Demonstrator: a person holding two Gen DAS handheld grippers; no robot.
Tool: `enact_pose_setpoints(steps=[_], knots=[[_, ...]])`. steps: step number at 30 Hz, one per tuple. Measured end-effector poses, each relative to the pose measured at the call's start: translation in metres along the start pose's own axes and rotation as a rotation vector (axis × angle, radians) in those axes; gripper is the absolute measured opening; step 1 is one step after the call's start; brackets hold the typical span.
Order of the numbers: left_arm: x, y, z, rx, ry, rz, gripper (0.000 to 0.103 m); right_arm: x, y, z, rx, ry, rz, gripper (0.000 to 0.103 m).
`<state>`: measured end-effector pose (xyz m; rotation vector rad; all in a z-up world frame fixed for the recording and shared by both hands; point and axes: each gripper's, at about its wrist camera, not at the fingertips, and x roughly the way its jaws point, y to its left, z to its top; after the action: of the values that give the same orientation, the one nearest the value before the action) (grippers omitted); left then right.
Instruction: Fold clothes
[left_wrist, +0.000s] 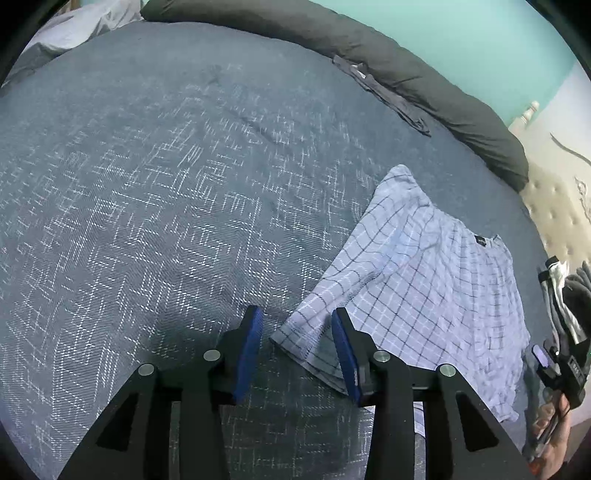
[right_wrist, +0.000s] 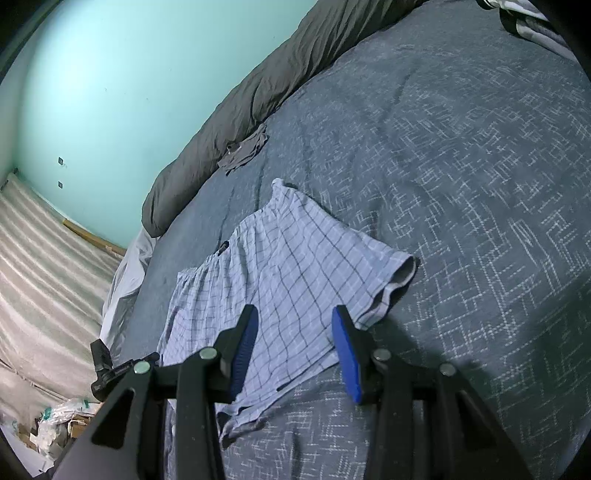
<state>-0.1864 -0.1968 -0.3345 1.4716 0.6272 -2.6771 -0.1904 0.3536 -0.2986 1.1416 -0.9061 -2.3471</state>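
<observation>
Checked shorts (left_wrist: 424, 280), pale blue with dark grid lines, lie spread flat on the blue patterned bedspread (left_wrist: 155, 192), waistband toward the far side of the bed and leg openings toward the grippers. A small dark label (left_wrist: 481, 240) sits at the waistband.

Left gripper (left_wrist: 297, 332): jaws apart, blue pads visible on both fingers. One leg hem of the shorts lies in the gap between the fingers, on the bedspread (the pads do not press on the fabric). The left finger stands over bare bedspread; the right finger stands over the hem edge.

Right gripper (right_wrist: 295, 328): jaws apart, nothing clamped. The fingers hang above the lower part of the shorts, with checked fabric showing between them. In the left wrist view, this gripper appears at the right frame edge, held in a person's hand (left_wrist: 554, 428).

A rolled dark grey duvet (right_wrist: 236, 110) runs along the far edge of the bed against a turquoise wall (right_wrist: 110, 74). A small dark garment (right_wrist: 245, 149) lies beside it, well apart from the shorts.
</observation>
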Motion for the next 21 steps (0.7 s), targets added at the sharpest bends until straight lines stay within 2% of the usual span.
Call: enact_pose_setpoints(steps=[2, 3, 4, 5, 12, 21], knots=[[0.002, -0.002, 0.0, 0.008, -0.004, 0.01, 0.039, -0.001, -0.002, 0.001, 0.005, -0.002, -0.002, 0.042], [0.002, -0.003, 0.0, 0.012, -0.003, 0.015, 0.029, -0.001, -0.002, 0.002, 0.006, -0.004, -0.002, 0.042], [0.002, -0.003, 0.001, 0.016, 0.0, 0.021, 0.013, -0.001, -0.003, 0.003, 0.008, -0.005, -0.002, 0.042], [0.002, -0.003, 0.001, 0.018, 0.005, 0.02, 0.008, -0.002, -0.003, 0.003, 0.009, -0.006, -0.002, 0.042], [-0.009, -0.024, 0.008, 0.062, -0.008, 0.004, 0.005, -0.005, -0.006, 0.005, 0.02, -0.013, 0.003, 0.042], [-0.035, -0.086, 0.027, 0.133, -0.044, -0.055, 0.005, -0.014, -0.013, 0.007, 0.048, -0.027, 0.019, 0.042]])
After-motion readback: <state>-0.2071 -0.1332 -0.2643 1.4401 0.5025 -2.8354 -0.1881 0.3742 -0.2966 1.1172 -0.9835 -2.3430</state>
